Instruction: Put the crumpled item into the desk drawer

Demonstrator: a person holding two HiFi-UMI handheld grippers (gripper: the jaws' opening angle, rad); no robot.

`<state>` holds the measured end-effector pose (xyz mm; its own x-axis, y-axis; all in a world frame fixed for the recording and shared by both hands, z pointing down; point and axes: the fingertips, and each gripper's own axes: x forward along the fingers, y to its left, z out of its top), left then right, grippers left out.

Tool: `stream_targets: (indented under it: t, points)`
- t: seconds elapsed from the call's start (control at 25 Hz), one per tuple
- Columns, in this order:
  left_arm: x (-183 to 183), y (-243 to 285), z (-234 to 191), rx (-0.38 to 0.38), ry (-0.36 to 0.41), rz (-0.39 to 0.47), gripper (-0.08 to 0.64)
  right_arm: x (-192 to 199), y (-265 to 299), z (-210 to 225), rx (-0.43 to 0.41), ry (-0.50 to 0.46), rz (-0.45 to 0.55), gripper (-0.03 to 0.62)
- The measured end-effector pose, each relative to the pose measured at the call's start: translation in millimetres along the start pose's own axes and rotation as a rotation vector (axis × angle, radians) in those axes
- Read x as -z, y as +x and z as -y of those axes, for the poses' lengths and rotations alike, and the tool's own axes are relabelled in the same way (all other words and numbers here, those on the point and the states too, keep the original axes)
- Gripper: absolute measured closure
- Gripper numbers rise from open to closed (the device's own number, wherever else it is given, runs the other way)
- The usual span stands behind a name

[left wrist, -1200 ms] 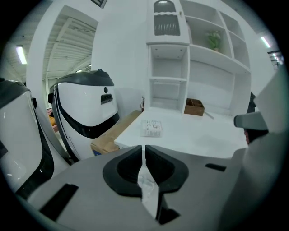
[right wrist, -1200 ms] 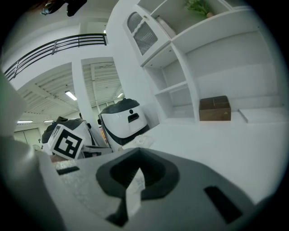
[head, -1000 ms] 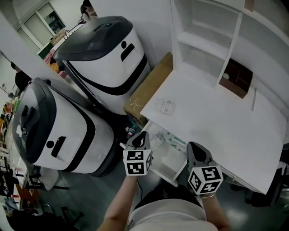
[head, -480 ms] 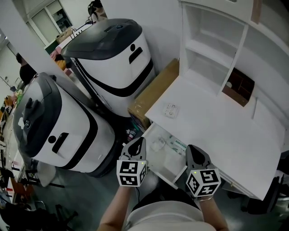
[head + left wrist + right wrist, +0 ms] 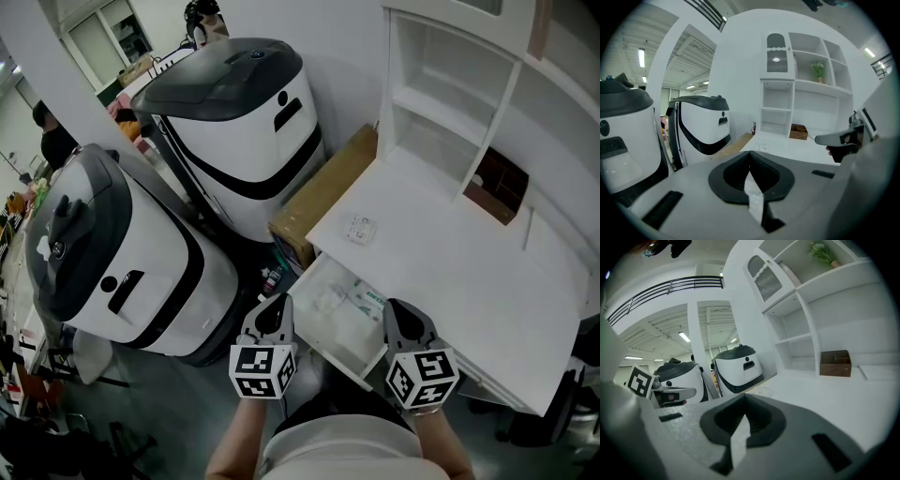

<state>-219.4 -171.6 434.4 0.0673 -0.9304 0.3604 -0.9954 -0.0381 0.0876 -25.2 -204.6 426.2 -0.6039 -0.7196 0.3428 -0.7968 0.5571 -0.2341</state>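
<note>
Left gripper (image 5: 277,305) and right gripper (image 5: 398,309) are both hovering over the front of the open white desk drawer (image 5: 343,330), each with its jaws clamped tip to tip and gripping nothing. The crumpled clear item (image 5: 328,298) is lying inside the drawer, next to a flat green-printed packet (image 5: 368,298). A small white packet (image 5: 361,228) is sitting on the white worktop (image 5: 450,272).

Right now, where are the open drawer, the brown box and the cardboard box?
open drawer (image 5: 349,330), head view, on its bare bottom.
brown box (image 5: 497,185), head view, on its open top.
cardboard box (image 5: 323,195), head view, on its flat top face.
</note>
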Motion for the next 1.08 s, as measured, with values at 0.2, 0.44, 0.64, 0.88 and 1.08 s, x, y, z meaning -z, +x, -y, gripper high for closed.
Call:
stream_targets:
  t: [0.2, 0.44, 0.64, 0.88, 1.08]
  points:
    - [-1, -3, -4, 0.005, -0.005, 0.003, 0.566, -3, 0, -3, 0.005, -0.005, 0.001, 0.591]
    - [0, -3, -7, 0.003, -0.009, -0.001, 0.565, -3, 0, -3, 0.005, -0.001, 0.002, 0.591]
    - [0, 1, -2, 0.017, 0.005, -0.007, 0.565, -2, 1, -2, 0.003, 0.001, 0.001, 0.591]
    - [2, 4, 3, 0.02, 0.006, -0.014, 0.565, -2, 2, 1, -0.007, 0.012, 0.001, 0.591]
    - [2, 7, 5, 0.013, -0.006, -0.023, 0.565, -2, 2, 7, -0.004, 0.02, -0.001, 0.591]
